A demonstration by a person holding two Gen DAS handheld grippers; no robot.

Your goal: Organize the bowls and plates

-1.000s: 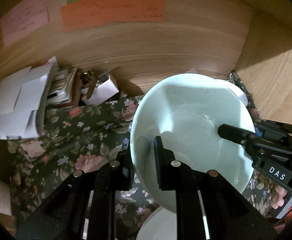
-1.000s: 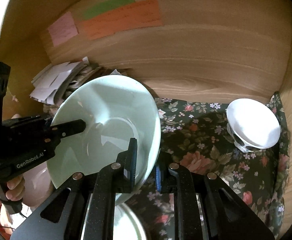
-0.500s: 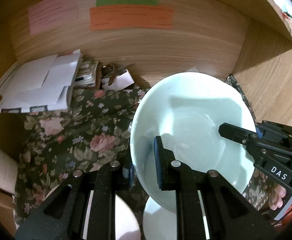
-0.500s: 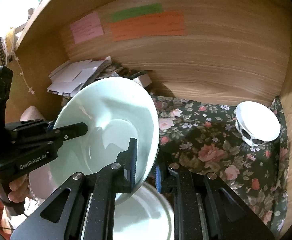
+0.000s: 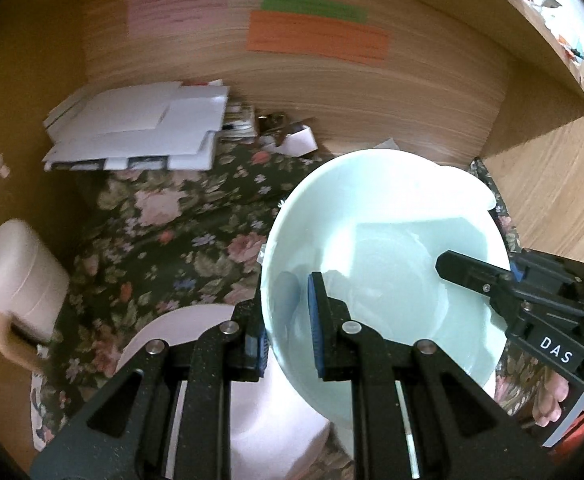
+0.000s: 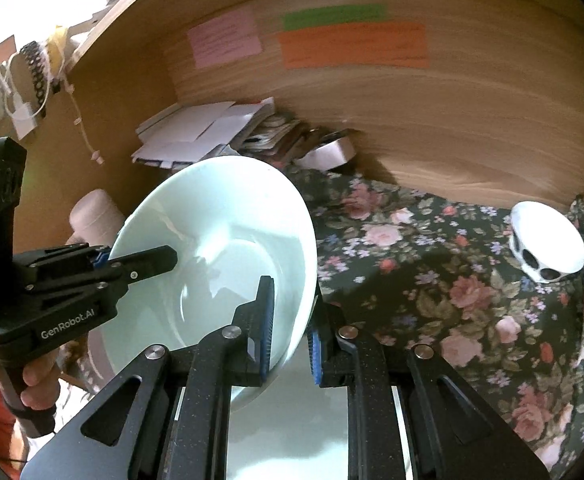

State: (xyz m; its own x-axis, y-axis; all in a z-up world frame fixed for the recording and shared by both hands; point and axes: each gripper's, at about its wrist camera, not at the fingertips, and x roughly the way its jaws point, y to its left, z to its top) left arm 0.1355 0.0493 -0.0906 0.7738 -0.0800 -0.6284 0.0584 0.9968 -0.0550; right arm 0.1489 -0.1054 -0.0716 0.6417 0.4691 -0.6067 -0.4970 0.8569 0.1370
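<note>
- Cloth [image 6: 432, 280]: the work surface ahead of both jaws; no stack is visible on it, so sorting looks far from done.
- Bowl [image 5: 380, 264]: carried tilted, its rim pinched on opposite sides by left gripper [image 5: 288, 320] and right gripper [image 6: 290, 336]; not yet set down.
- Pink plate [image 5: 180, 332]: below the left jaws, unsorted.
- White bowl [image 6: 548, 240]: well right of the right jaws, untouched.

White papers [image 5: 140, 136] lie stacked on the floral cloth [image 5: 180, 240] below coloured wall notes [image 5: 316, 32].
</note>
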